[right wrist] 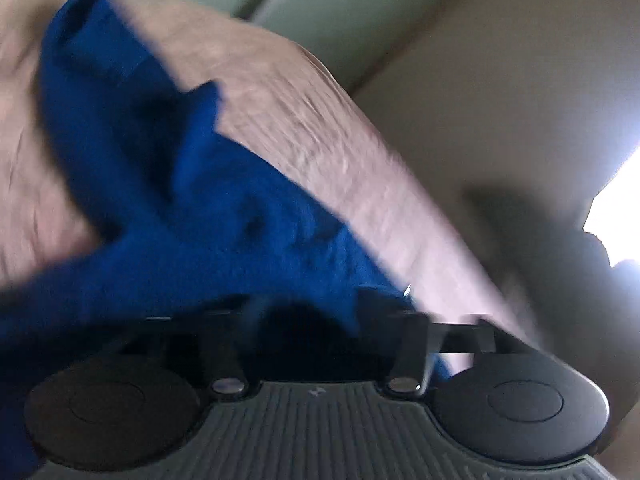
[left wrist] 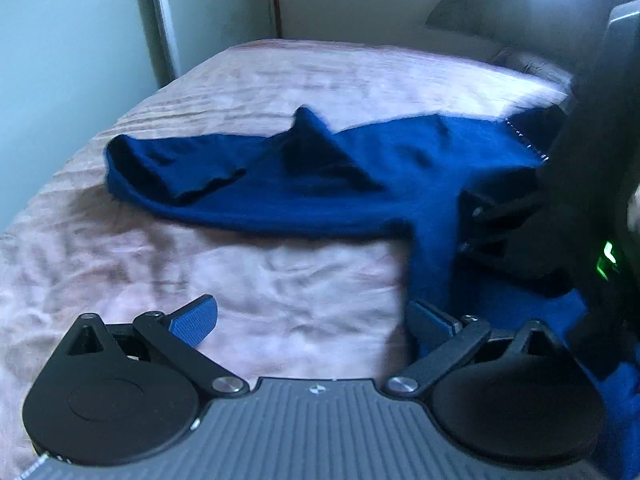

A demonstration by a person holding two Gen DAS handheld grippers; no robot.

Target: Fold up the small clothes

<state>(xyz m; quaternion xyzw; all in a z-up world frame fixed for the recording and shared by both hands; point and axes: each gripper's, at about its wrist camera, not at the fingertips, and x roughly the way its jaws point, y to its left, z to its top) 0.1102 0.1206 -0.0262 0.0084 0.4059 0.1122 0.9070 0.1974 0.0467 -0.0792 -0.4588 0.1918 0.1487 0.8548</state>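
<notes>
A dark blue small garment lies spread and rumpled on the pink bed cover, with one flap standing up in a peak. My left gripper hovers open over bare cover at the garment's near edge, and its right finger is next to a blue strip that hangs toward me. In the left wrist view my right gripper sits at the garment's right side. The right wrist view is tilted and blurred: that right gripper has its jaws spread wide, with the blue garment bunched between and over them.
The bed cover ends at an edge on the left beside a pale green panel. A beige wall stands behind the bed. A dark rounded shape sits at the back right.
</notes>
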